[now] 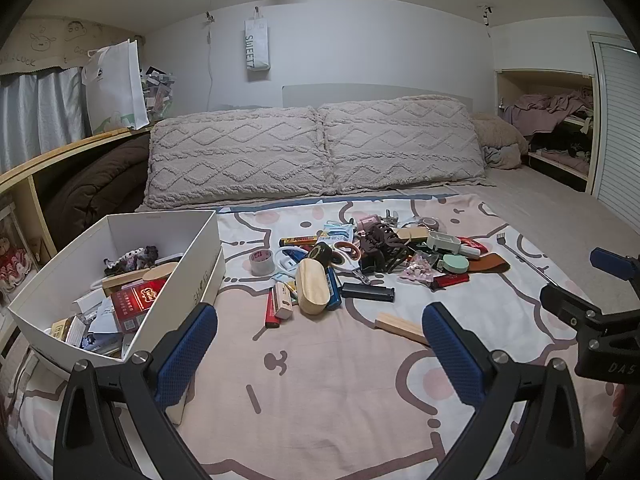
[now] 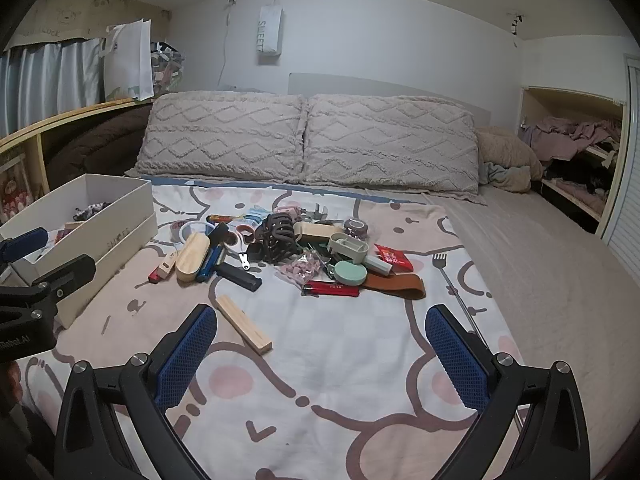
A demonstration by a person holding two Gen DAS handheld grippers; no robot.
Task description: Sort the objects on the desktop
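A pile of small objects point(image 1: 360, 260) lies on a pink cartoon blanket point(image 1: 320, 380) on the bed; the pile also shows in the right wrist view point(image 2: 296, 252). It holds a wooden case point(image 1: 313, 286), a brown hair claw point(image 1: 382, 248), a red lighter point(image 1: 451, 280) and a tape roll point(image 1: 262, 262). A wooden block point(image 2: 243, 325) lies apart, nearer me. A white box point(image 1: 120, 280) with several items stands at left. My left gripper point(image 1: 320, 356) is open and empty beside the box. My right gripper point(image 2: 320, 360) is open and empty, just right of the block.
Two textured pillows point(image 1: 316, 152) lean at the bed's head. A wooden shelf point(image 1: 60, 152) with a white bag runs along the left. An open closet point(image 1: 560, 128) with clothes is at right. A metal back scratcher point(image 2: 452, 284) lies right of the pile.
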